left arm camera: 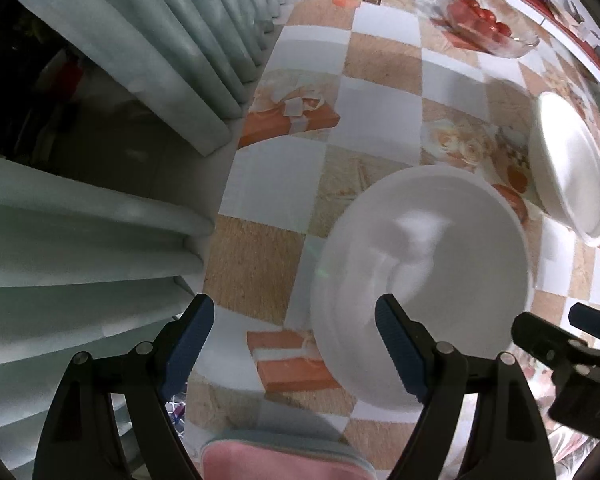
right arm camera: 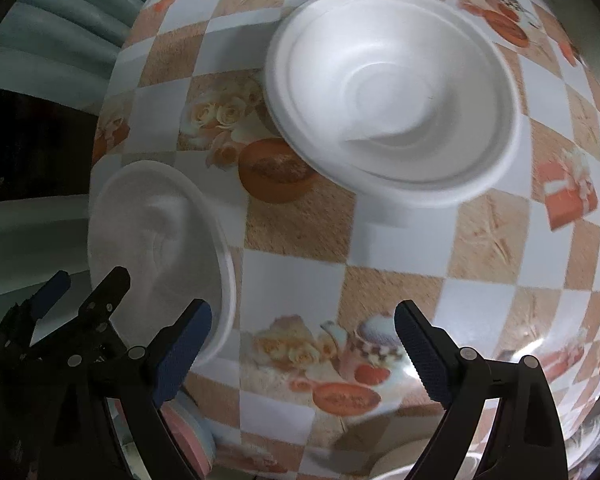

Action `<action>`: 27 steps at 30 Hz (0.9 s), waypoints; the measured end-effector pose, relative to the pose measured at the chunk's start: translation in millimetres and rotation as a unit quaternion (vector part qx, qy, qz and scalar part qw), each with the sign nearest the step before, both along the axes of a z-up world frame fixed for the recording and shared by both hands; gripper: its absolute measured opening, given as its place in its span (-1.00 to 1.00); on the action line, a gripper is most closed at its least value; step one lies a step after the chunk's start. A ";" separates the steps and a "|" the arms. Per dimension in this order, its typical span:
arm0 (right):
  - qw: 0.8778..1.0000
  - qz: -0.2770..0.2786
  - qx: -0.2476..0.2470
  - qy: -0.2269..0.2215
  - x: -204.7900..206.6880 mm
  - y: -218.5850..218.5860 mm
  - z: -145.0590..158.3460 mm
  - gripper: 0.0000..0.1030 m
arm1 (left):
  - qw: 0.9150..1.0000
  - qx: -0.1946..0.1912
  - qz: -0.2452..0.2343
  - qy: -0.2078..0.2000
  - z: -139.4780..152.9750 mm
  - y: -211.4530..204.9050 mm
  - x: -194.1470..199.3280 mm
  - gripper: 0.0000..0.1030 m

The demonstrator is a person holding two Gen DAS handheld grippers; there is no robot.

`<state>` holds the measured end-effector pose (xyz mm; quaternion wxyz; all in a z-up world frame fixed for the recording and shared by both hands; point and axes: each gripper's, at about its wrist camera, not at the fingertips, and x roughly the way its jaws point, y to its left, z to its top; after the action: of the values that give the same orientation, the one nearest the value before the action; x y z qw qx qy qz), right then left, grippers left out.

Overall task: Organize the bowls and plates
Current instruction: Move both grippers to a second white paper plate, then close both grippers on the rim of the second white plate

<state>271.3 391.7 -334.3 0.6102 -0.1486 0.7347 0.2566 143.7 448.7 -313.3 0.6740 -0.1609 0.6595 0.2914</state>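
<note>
Checkered oilcloth (left arm camera: 380,120), printed with roses, gift boxes and fruit in orange, beige and white squares, covers the table on which all items rest. Two white foam bowls stand upright on it, near each other but apart. Near bowl (left arm camera: 424,280) lies directly ahead of the left gripper (left arm camera: 294,350); in the right wrist view the same bowl (right arm camera: 160,248) sits at left. Far bowl (right arm camera: 392,92) occupies the upper centre of the right wrist view and appears at the right edge of the left wrist view (left arm camera: 572,168).

Left gripper: jaws spread wide, nothing between them. Its right finger (left arm camera: 400,352) overlaps the near bowl's interior in the picture; whether it touches cannot be told. Its left finger sits over the table's edge.

Right gripper (right arm camera: 302,350): jaws likewise spread wide and empty, poised above bare oilcloth; the near bowl's rim lies just beside its left finger (right arm camera: 184,352).

Further out, a clear glass dish (left arm camera: 484,20) holding red fruit stands toward the table's far end. Pale green pleated curtains (left arm camera: 172,52) hang along the table's left side, with a dark opening between them. Pink cloth with a light blue edge (left arm camera: 284,456) shows at the bottom.
</note>
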 end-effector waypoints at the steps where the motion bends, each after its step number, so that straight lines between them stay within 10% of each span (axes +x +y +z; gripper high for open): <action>1: 1.000 0.002 -0.001 0.001 -0.2 3.0 -3.1 0.82 | 1.000 0.000 -0.004 0.003 -2.6 0.4 1.2 0.66; 19: 1.000 0.020 -0.013 -0.003 -1.4 34.6 -40.6 0.77 | 1.000 -0.007 -0.015 0.022 -34.1 13.8 12.4 0.92; 22: 1.000 0.028 -0.007 -0.013 -5.7 39.2 -40.0 0.55 | 0.999 -0.023 -0.013 0.018 -36.3 17.0 10.3 0.92; 27: 0.998 0.034 0.045 0.025 -9.9 49.0 -37.3 -0.41 | 0.999 -0.033 -0.028 0.003 -35.9 14.9 8.8 0.69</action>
<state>261.4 440.6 -371.6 0.5887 -0.1389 0.7320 0.3137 152.5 463.6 -349.2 0.6741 -0.1636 0.6750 0.2514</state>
